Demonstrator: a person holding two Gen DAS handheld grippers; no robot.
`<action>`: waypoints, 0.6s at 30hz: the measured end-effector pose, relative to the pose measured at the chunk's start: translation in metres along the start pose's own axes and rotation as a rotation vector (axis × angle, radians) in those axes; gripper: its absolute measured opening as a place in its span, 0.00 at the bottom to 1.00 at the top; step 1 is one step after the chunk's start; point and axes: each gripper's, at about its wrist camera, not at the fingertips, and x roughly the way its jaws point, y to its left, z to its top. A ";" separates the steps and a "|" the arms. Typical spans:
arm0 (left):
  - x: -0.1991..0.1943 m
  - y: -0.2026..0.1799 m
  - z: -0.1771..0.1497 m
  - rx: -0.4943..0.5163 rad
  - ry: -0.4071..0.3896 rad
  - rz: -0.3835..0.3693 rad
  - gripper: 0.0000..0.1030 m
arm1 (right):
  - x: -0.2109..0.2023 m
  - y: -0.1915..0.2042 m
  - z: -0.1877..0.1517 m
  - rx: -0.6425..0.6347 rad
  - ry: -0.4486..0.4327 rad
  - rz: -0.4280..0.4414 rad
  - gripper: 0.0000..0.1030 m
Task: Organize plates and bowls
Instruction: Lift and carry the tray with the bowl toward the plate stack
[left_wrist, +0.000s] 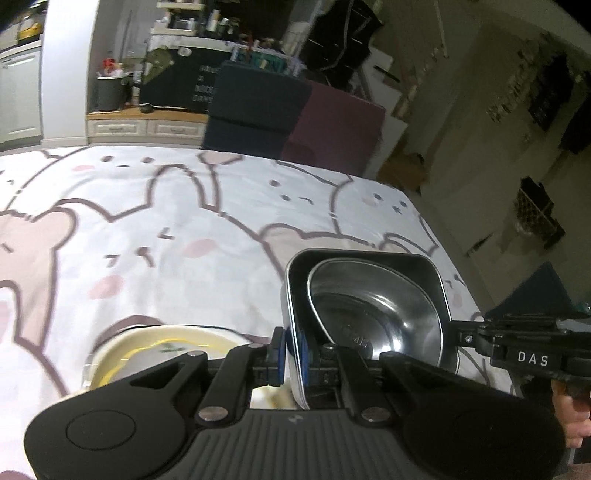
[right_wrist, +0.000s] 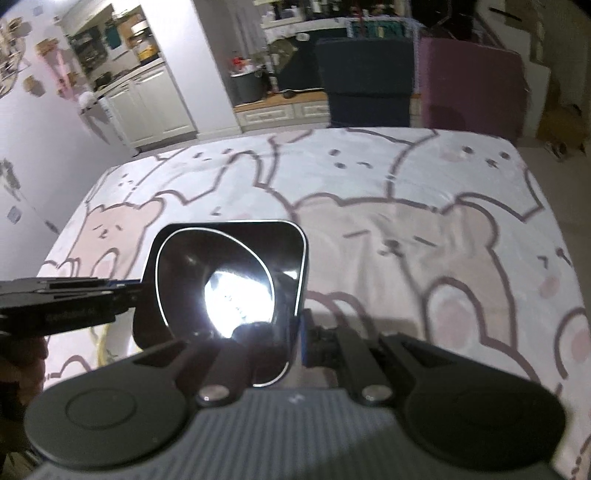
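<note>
Above the tablecloth (left_wrist: 184, 229) | both grippers pinch square tray (left_wrist: 439, 280) rims: left gripper (left_wrist: 293, 356), right gripper (right_wrist: 297, 338) | risk: loose steel bowl (left_wrist: 373, 306) slides if tilted, hitting plate (left_wrist: 122, 350).

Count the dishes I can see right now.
3: a square tray held by both grippers, a steel bowl inside it, and a cream plate on the tablecloth below. Others may be hidden.

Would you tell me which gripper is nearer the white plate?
Left. The left gripper is just above the white plate, gripping the square tray; the right gripper grips the tray's far side.
</note>
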 end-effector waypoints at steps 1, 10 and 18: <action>-0.005 0.007 -0.001 -0.007 -0.005 0.006 0.08 | 0.002 0.007 0.002 -0.012 0.001 0.008 0.06; -0.035 0.059 -0.015 -0.076 -0.021 0.055 0.08 | 0.025 0.073 0.009 -0.105 0.029 0.066 0.07; -0.035 0.090 -0.029 -0.101 0.032 0.083 0.05 | 0.050 0.111 -0.002 -0.102 0.123 0.098 0.09</action>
